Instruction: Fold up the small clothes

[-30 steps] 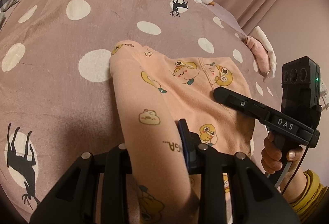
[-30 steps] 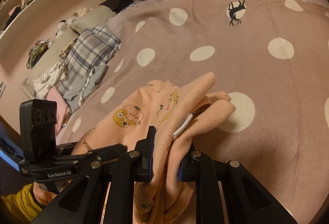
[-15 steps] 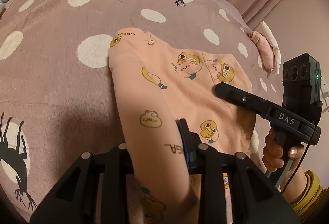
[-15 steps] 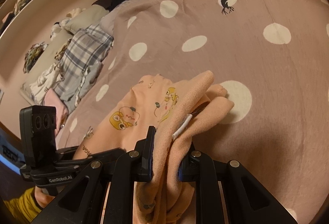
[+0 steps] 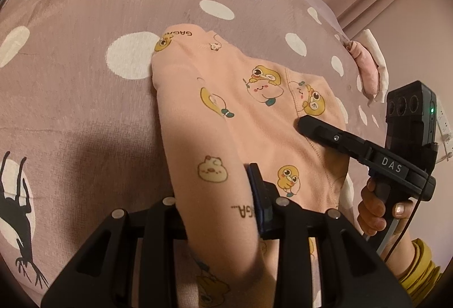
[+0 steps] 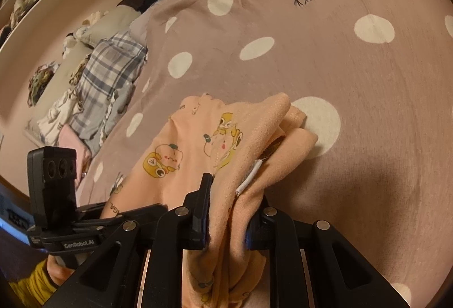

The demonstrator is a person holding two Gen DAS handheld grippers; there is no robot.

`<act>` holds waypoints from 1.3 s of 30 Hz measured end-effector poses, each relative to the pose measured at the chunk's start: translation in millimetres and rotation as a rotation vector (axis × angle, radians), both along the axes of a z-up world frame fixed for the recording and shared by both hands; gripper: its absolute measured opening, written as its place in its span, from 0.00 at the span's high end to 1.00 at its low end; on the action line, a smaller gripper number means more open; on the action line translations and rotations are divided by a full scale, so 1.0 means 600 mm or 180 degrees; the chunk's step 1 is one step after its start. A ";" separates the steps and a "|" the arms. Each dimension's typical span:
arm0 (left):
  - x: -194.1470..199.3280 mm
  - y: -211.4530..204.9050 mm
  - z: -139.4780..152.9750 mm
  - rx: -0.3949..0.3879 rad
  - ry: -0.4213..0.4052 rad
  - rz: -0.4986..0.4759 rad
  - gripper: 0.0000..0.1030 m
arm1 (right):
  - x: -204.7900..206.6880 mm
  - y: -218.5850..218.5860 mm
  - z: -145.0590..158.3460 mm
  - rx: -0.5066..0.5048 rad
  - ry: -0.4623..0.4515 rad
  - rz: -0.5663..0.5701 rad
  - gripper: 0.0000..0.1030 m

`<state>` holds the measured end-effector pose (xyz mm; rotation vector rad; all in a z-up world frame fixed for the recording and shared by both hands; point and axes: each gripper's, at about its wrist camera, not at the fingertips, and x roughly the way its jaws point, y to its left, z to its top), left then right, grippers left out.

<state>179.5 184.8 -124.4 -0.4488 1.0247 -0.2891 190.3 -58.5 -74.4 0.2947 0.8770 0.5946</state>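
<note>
Both tools, the left tool (image 5: 218, 211) and right tool (image 6: 226, 214), clamp the garment (image 5: 254, 121); uneven pulling toward 12 o'clock could skew the fold.

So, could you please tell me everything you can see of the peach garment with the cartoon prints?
The peach garment looks like soft knit cotton, printed with yellow cartoon ducks and lettering, with a stitched seam and a small white tag. It lies partly on the polka-dot bedspread, doubled over in layers. The left gripper and the right gripper each clamp a bunched near edge between their fingers, lifting it.
</note>
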 end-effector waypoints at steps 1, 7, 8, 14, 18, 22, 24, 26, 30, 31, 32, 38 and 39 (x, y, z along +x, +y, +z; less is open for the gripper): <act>0.003 0.003 -0.002 -0.0030 0.0030 0.0005 0.67 | 0.001 -0.002 -0.002 0.0013 0.0027 -0.0005 0.82; 0.008 0.006 -0.006 -0.0109 0.0109 0.0018 0.63 | 0.002 -0.010 -0.008 0.0096 0.0124 -0.0020 0.82; 0.009 0.008 -0.006 -0.0137 0.0126 0.0019 0.63 | 0.002 -0.010 -0.008 0.0097 0.0129 -0.0019 0.82; 0.014 0.013 -0.008 -0.0213 0.0199 0.0038 0.61 | 0.001 -0.011 -0.010 0.0109 0.0155 -0.0020 0.82; 0.018 0.016 -0.007 -0.0187 0.0206 0.0062 0.58 | 0.000 -0.015 -0.019 0.0160 0.0292 -0.0022 0.73; 0.026 0.023 -0.007 -0.0181 0.0214 0.0083 0.57 | -0.011 -0.024 -0.028 0.0257 0.0435 -0.0009 0.71; 0.030 0.027 -0.007 -0.0170 0.0216 0.0090 0.57 | -0.017 -0.028 -0.031 0.0301 0.0480 0.0003 0.71; 0.034 0.028 -0.008 -0.0167 0.0222 0.0066 0.57 | -0.022 -0.028 -0.032 0.0306 0.0504 0.0034 0.71; 0.037 0.022 -0.005 -0.0080 0.0185 0.0028 0.59 | -0.029 -0.014 -0.031 0.0076 0.0397 0.0048 0.71; 0.037 0.019 -0.003 -0.0034 0.0168 0.0015 0.59 | -0.031 -0.009 -0.030 0.0019 0.0366 0.0037 0.71; 0.037 0.016 -0.001 0.0015 0.0150 -0.0004 0.60 | -0.031 -0.005 -0.028 -0.0031 0.0337 0.0031 0.72; 0.033 0.011 0.012 0.0146 0.0048 -0.0072 0.71 | -0.036 0.014 -0.008 -0.0303 0.0103 0.0039 0.79; 0.030 0.010 0.015 0.0174 0.0025 -0.0083 0.71 | -0.037 0.016 -0.003 -0.0320 0.0062 0.0036 0.80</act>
